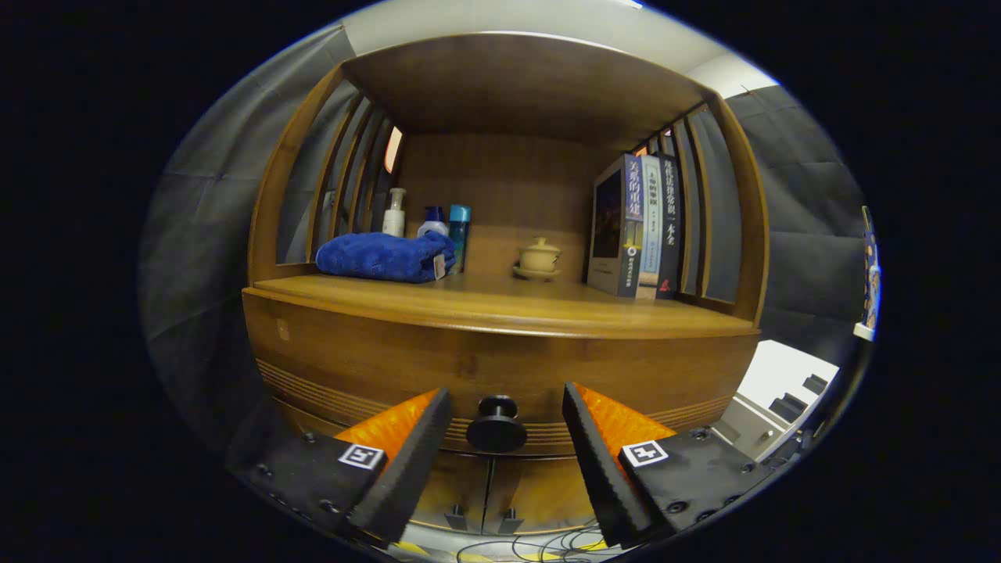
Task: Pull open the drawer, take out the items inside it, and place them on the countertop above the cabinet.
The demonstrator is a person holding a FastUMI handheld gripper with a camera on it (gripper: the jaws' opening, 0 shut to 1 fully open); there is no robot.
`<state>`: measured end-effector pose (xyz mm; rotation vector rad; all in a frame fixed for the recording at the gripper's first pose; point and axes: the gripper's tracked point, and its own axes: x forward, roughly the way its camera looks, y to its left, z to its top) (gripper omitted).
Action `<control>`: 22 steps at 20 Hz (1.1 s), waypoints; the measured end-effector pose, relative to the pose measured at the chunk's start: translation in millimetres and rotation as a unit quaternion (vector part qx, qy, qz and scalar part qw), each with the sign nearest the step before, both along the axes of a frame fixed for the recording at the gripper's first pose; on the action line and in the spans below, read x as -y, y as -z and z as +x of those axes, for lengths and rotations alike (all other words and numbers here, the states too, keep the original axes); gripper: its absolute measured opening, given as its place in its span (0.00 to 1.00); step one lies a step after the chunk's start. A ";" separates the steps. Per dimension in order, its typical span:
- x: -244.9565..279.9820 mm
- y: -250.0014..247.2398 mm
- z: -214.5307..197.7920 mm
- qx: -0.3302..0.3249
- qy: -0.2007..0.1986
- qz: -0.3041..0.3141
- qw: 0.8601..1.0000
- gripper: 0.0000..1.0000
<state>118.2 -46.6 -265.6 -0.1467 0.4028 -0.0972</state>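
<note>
The claw (pixel 507 426) hangs spread wide in front of the cabinet, its two fingers standing either side of the drawer's round knob (pixel 496 424) without touching it. The knob sits between the fingertips, slightly nearer the left one, on the closed drawer front (pixel 485 363) just under the worktop (pixel 500 309). The drawer is not yet opened, so whatever lies inside is hidden.

On the worktop there is a folded blue towel (pixel 385 256) at the left with three bottles (pixel 428 219) behind it, a small lidded cup (pixel 539 256) on a saucer near the middle, and a row of books (pixel 635 227) at the right. The front strip of the worktop looks bare, which should be the easy spot for the items later.

To do this step well, I would nudge the claw a touch left so the knob is centred, push forward until the fingers reach past the knob's head to its narrower neck, then close firmly. The pull should go straight back, level with the drawer's run; a tilted or sideways tug would likely let the smooth knob slip out or bind the drawer. Pulling slowly seems wise until it starts to move.
</note>
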 end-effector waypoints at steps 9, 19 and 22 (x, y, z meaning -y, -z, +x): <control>0.4 20.5 8.3 -0.013 0.010 0.031 0.999 0.62; -1.6 16.4 -18.1 -0.025 -0.011 0.025 0.999 0.36; -6.0 11.9 -41.9 -0.030 -0.010 0.033 0.999 0.36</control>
